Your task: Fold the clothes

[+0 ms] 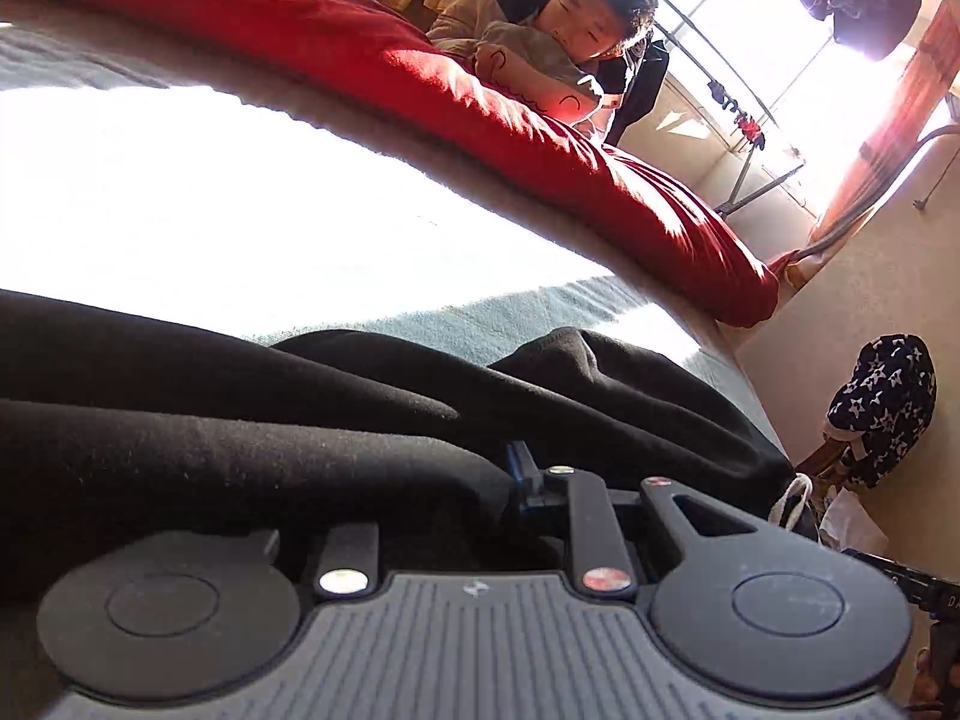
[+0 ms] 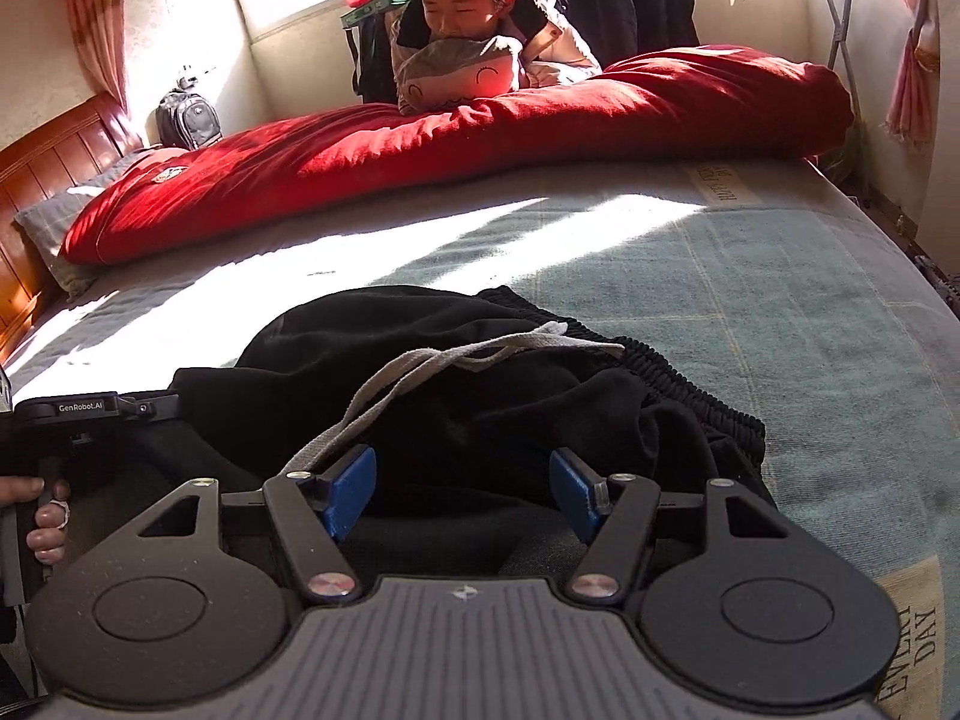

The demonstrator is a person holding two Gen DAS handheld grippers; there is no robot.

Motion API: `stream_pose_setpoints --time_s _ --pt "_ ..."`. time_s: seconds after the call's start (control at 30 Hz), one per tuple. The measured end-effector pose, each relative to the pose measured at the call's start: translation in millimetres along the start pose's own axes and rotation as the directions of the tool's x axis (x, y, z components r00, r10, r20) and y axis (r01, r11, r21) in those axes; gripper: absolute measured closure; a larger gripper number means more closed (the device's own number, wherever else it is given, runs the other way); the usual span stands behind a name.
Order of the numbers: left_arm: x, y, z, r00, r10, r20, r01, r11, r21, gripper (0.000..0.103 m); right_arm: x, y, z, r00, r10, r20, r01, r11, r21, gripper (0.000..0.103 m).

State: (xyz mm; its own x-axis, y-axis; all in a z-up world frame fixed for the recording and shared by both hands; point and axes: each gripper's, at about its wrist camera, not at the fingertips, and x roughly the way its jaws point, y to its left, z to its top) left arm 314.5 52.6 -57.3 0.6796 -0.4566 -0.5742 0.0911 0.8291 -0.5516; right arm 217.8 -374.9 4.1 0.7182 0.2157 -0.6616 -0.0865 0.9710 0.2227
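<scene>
Black trousers [image 2: 456, 372] with an elastic waistband [image 2: 678, 378] and a white drawstring [image 2: 420, 372] lie bunched on the bed. My right gripper [image 2: 465, 483] is open just above them, its blue pads [image 2: 354, 489] either side of a fold and holding nothing. In the left wrist view the black trousers [image 1: 240, 420] fill the foreground and drape over the left finger. My left gripper [image 1: 516, 474] has its jaws drawn together on that fabric, with only one blue pad [image 1: 522, 462] showing. The left gripper's body [image 2: 90, 408] rests at the trousers' left edge, held by a hand [image 2: 45, 519].
The bed has a grey-blue checked sheet [image 2: 750, 300] with bright sun patches. A long red duvet [image 2: 480, 138] lies along its far side, where a person [image 2: 468, 6] leans on a plush cushion [image 2: 462, 75]. A wooden headboard [image 2: 42, 180] is at the left, and clothes hang by the window.
</scene>
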Motion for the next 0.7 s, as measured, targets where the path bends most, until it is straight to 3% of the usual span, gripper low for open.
stream_pose_setpoints --time_s 0.13,0.2,0.4,0.5,0.7 --pt "0 -3 -9 0.999 0.002 -0.043 -0.001 1.0 0.015 0.078 7 -11 28 1.0 0.024 0.007 -0.023 0.997 -0.076 0.034" --pt "-3 -3 -16 0.998 0.003 -0.063 -0.002 1.0 0.013 0.066 18 -21 48 0.999 0.05 0.006 -0.049 0.993 -0.104 0.034" --pt "-24 -9 -38 0.998 0.028 -0.055 -0.027 1.0 0.015 0.049 99 -68 106 0.972 0.199 -0.128 -0.208 0.976 -0.064 0.034" --pt "-28 -10 -49 0.996 0.065 -0.061 -0.065 0.998 0.005 0.048 141 -82 114 0.956 0.214 -0.202 -0.228 0.973 -0.045 0.034" --pt "-35 -11 -59 0.991 0.116 -0.062 -0.116 0.993 -0.004 0.047 175 -91 96 0.92 0.285 -0.268 -0.298 0.954 -0.01 0.033"
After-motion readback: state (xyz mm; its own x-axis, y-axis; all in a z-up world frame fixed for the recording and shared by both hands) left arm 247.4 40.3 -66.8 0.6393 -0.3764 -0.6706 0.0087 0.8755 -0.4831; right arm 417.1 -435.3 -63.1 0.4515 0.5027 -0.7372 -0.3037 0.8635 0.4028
